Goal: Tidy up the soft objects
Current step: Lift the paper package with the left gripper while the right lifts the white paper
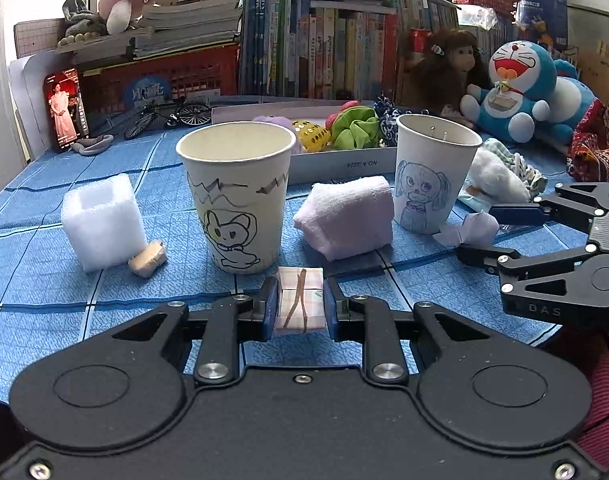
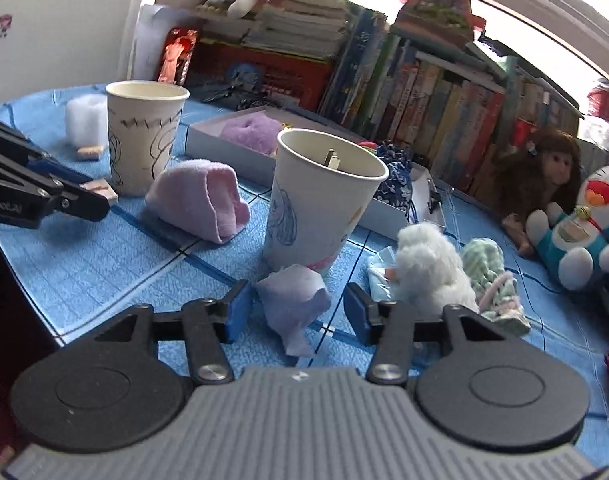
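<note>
My left gripper (image 1: 299,300) is shut on a small pink checked block (image 1: 299,298), just in front of the paper cup with a mouse drawing (image 1: 236,196). My right gripper (image 2: 296,312) is open with a crumpled lilac cloth piece (image 2: 292,300) lying between its fingers, in front of the paper cup with a girl drawing (image 2: 324,200). That gripper also shows in the left wrist view (image 1: 480,232), beside the lilac piece (image 1: 470,229). A folded pink towel (image 1: 346,218) lies between the two cups. A white foam cube (image 1: 102,226) and a beige eraser-like lump (image 1: 147,260) sit at the left.
A shallow white box (image 1: 336,160) behind the cups holds scrunchies and soft items. A white fluffy toy (image 2: 428,272) and a green knit piece (image 2: 492,284) lie at the right. A Doraemon plush (image 1: 520,88), a doll (image 1: 450,68), books and a phone (image 1: 66,108) line the back.
</note>
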Demonstrator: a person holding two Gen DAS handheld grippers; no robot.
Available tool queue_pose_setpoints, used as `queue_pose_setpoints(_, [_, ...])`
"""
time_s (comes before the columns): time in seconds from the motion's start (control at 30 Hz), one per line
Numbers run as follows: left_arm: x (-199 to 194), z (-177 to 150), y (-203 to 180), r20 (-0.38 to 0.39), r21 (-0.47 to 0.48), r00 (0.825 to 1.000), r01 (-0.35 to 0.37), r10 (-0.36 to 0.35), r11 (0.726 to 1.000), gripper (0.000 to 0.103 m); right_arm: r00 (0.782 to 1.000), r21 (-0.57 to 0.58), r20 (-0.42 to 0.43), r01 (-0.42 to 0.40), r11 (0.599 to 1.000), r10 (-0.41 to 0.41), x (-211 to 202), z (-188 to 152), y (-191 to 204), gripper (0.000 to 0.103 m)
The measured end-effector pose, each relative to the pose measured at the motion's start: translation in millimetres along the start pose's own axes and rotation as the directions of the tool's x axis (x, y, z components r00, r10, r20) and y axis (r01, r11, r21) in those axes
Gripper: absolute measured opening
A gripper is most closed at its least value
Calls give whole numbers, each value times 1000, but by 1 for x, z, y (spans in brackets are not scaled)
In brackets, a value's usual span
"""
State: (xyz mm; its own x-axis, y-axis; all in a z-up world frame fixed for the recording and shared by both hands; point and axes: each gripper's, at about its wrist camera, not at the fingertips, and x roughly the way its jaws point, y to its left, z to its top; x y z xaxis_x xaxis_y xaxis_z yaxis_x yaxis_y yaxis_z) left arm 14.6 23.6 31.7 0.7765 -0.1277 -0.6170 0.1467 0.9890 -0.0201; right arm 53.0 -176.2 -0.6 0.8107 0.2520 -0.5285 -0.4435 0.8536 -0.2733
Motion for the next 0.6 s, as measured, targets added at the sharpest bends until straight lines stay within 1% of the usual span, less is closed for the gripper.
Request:
queue_pose_setpoints(0.03, [0,0,0,1,-2,1000,2,-2,1000,23,1000,-6,0,-2,1000,2,0,0,0,65])
queue_pose_setpoints(0.07, [0,0,0,2,-3,1000,3,-3,1000,23,1000,-6,-2,-6,1000,6,1,0,1,52])
queue_pose_setpoints(0.1, [-1,1,0,3,-4,1000,5,-5,1000,23,1000,-4,-8,-8,1000,8,1,0,1,48])
queue_pose_setpoints(0.23, [-6,4,0,11,-4,1000,20,-20,1000,23,1000,20,-2,2,1000,-1,-4,-1,2,47])
queue_pose_setpoints(0.37, [-18,15,1,34,-14,997,70,-70,997,23,1000,110,8,-30,994,29,-16,4,-11,46])
queue_pose_setpoints(0.47, [-31,28,0,77,7,993,87,-87,996,23,998,189,44,-61,980,54,-30,11,-25,46])
queue_pose_setpoints(0.6, [-44,50,2,116,17,985,125,-126,992,23,993,287,106,-81,955,53,-49,24,-46,46])
